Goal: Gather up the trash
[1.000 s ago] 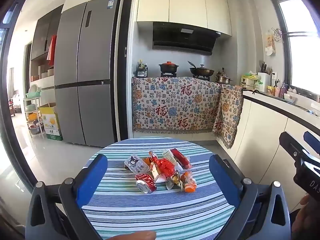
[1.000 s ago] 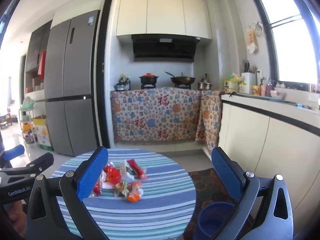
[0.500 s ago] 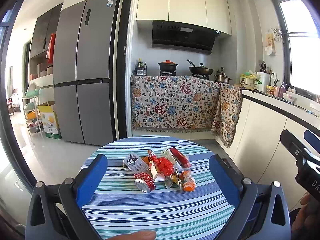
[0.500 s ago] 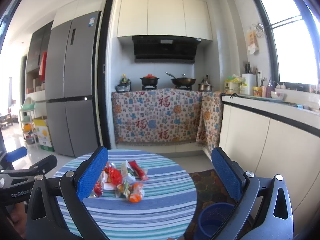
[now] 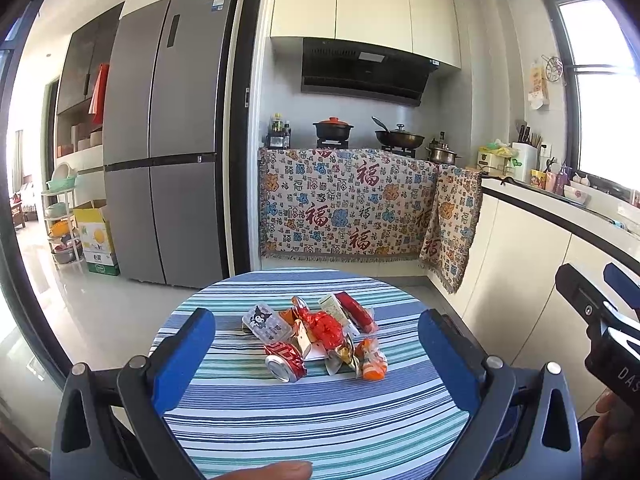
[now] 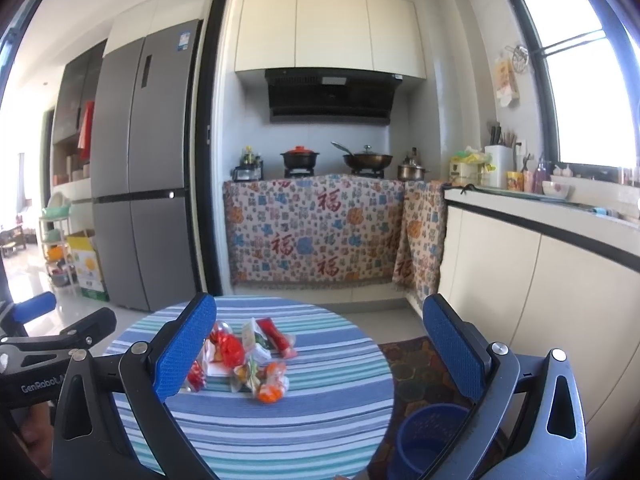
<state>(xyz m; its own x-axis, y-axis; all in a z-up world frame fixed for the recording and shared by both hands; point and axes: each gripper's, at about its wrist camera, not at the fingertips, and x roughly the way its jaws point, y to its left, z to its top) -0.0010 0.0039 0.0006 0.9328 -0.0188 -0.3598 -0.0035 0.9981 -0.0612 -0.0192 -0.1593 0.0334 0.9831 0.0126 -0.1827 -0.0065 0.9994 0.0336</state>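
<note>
Both grippers, left (image 5: 316, 354) and right (image 6: 320, 346), gape empty; can (image 5: 285, 361) at pile's seven o'clock looks light, stiff—pinch its sides.

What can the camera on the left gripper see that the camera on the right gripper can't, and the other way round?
Only the left wrist view shows the crushed red can whole and the clear lidded tub with a cartoon sticker; in the right view one blue finger covers that side of the pile. Only the right wrist view shows the blue bin on the floor beside the table, and the patterned rug under it. Both show the striped round table, the orange wrapper, the fridge, and open jaws holding nothing.
</note>
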